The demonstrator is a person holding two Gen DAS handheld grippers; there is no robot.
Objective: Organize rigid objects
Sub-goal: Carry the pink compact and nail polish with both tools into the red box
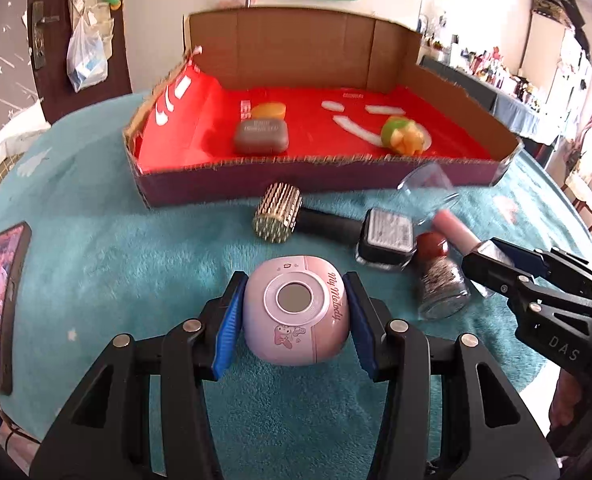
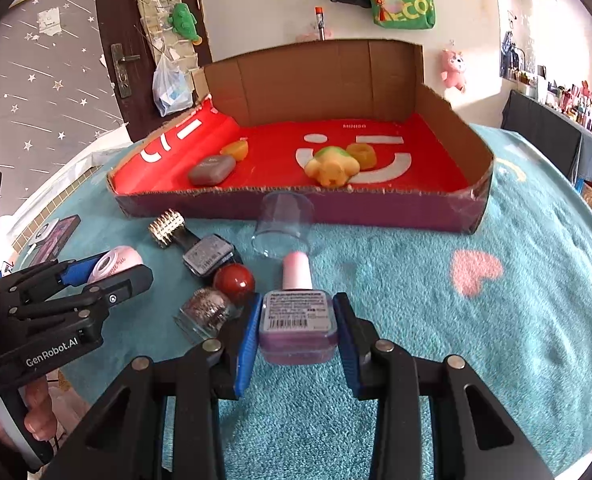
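Cardboard tray point(image 1: 316, 184) is my landmark: on the left wrist view my left gripper point(image 1: 296, 316) clamps the pink speaker point(image 1: 296, 312) just before it. On the right view, my right gripper point(image 2: 296, 320) squeezes the nail polish bottle point(image 2: 296, 312), also short of the tray.

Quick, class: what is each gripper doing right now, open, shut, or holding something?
Left gripper: shut on the pink My Melody case.
Right gripper: shut on the pink-capped nail polish bottle.
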